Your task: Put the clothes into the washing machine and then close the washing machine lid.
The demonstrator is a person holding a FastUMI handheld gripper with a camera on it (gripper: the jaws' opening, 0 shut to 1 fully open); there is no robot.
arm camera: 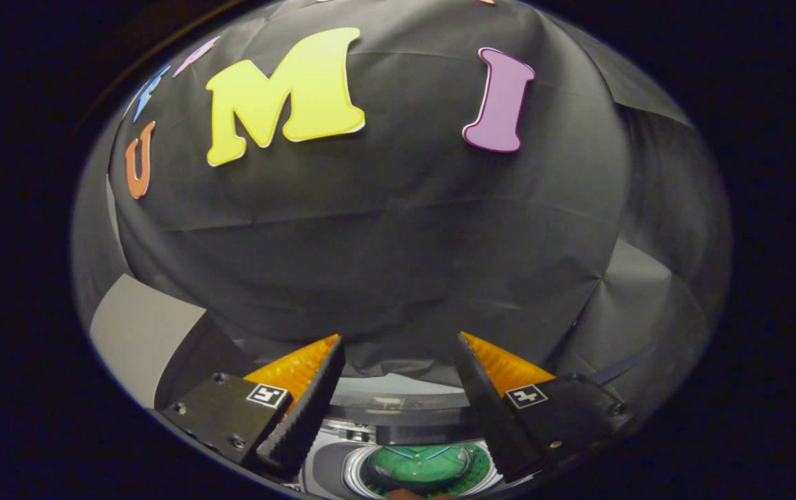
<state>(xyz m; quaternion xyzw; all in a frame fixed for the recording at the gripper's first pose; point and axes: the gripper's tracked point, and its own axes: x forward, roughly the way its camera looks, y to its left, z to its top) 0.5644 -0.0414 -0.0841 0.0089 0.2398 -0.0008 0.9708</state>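
While the tongs (398, 361) hang spread and empty, the washing machine (398, 444) sits low between them.
Its round drum (426, 469) shows something green inside; a good approach would tip downward before reaching for the lid.

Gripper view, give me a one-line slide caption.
Open, empty claw facing the black cloth wall, above the washing machine and its green drum.

gripper (398, 340) jaws apart, washing machine (398, 444) below
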